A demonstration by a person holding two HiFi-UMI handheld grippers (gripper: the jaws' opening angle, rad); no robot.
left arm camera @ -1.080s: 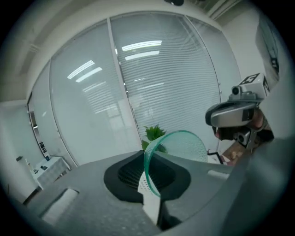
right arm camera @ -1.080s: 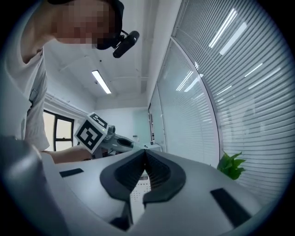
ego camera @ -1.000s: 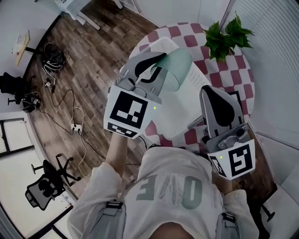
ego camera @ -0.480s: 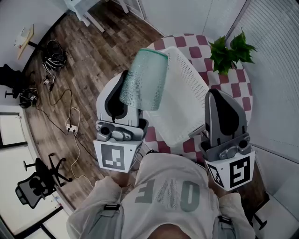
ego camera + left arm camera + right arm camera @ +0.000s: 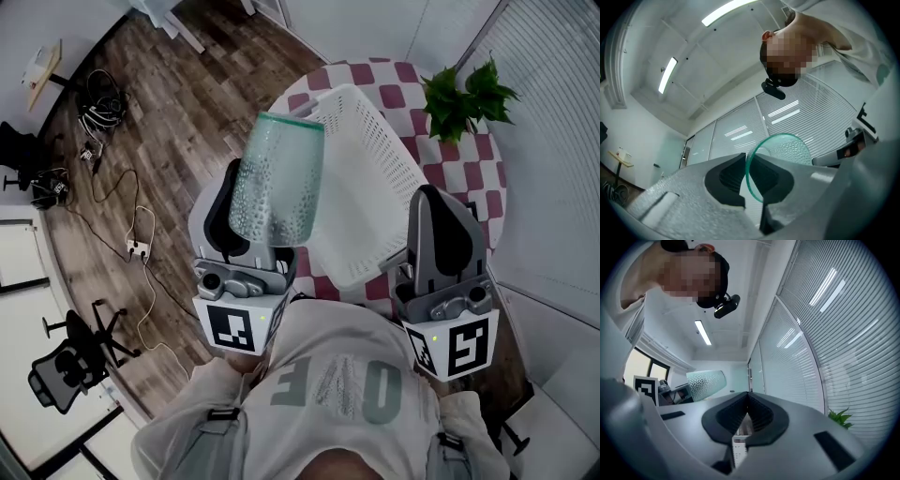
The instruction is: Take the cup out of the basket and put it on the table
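A green see-through dimpled cup [image 5: 277, 178] is held up in the air, mouth toward me, to the left of the white lattice basket [image 5: 370, 178]. My left gripper [image 5: 246, 227] is shut on the cup's rim [image 5: 753, 174], one jaw inside and one outside. In the right gripper view the cup [image 5: 707, 383] shows at the left. My right gripper [image 5: 439, 225] stands at the basket's near right corner, jaws shut on a white lattice piece of the basket [image 5: 738, 446]. The basket rests tilted on the round red-and-white checked table [image 5: 361, 73].
A potted green plant [image 5: 461, 92] stands at the table's far right. Left of the table is wooden floor with cables [image 5: 94, 103], a power strip [image 5: 137, 248] and an office chair [image 5: 64, 375]. Window blinds run along the right.
My left gripper has lifted the cup away from the basket, swung it back toward me and turned it mouth-up. The right gripper has stayed at the basket's corner.
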